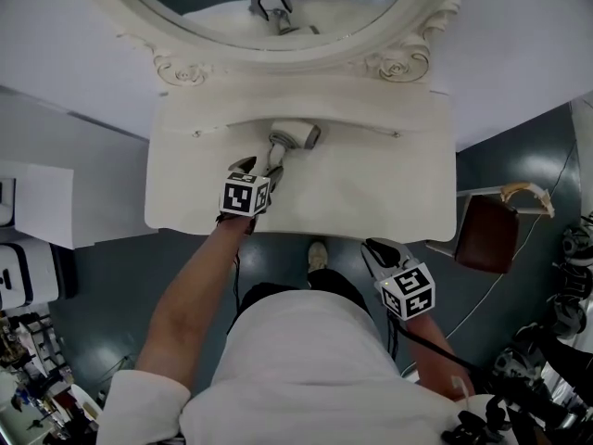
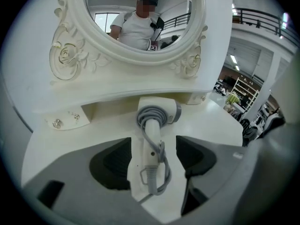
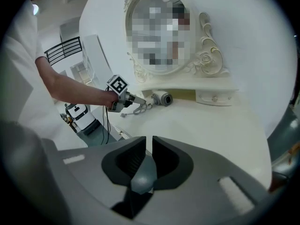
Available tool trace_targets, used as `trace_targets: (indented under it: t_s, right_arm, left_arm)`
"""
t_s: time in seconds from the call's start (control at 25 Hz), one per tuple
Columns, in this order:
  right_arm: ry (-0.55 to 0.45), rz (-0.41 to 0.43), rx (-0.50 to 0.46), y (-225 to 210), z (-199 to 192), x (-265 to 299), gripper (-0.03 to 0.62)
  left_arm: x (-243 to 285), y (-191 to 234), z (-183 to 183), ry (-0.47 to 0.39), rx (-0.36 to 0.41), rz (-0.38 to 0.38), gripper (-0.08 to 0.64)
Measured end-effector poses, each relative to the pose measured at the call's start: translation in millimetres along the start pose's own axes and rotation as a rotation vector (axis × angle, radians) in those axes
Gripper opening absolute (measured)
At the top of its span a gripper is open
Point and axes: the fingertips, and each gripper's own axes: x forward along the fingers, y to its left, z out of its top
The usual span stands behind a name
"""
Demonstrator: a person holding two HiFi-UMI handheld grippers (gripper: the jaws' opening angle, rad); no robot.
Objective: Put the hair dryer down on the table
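The white and grey hair dryer (image 1: 295,135) lies on the cream dressing table (image 1: 380,193) under the mirror, its grey cord looped round the handle. In the left gripper view the hair dryer (image 2: 157,114) lies with its handle pointing toward me. My left gripper (image 1: 262,168) hangs just above the handle end, and its jaws stand wide on either side without touching, so my left gripper (image 2: 153,156) is open. My right gripper (image 1: 375,248) sits off the table's front edge at the right, and in its own view my right gripper (image 3: 147,161) is shut and empty.
An oval mirror (image 1: 278,26) in a carved frame stands at the back of the table. A brown stool (image 1: 486,233) is to the right of the table. White equipment (image 1: 23,272) stands at the left on the dark floor.
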Motion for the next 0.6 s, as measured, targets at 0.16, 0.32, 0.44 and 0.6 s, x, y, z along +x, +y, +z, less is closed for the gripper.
trace_targets:
  t_s: [0.16,0.32,0.44,0.6]
  right_arm:
    - [-0.005,0.020,-0.025,14.6,6.1,10.9,0.043]
    - [-0.006,0.026,-0.051,32.0,10.2,16.6,0.041]
    - [-0.009,0.024,-0.064,47.9,13.5,19.0,0.038]
    - [-0.019,0.018,-0.082,69.6,18.5,21.3,0.037]
  left_arm:
    - [-33.5,-4.3,-0.8,-0.057,-0.018,-0.039,0.265]
    - [-68.3,-8.6,-5.8,-0.105,-0.035,-0.061,0.168]
    - [-94.2,-8.4,-13.7,-0.122,-0.046,-0.059,0.049]
    - [-124.9,-13.5,-28.3,-0.133,-0.061,-0.095,0.002]
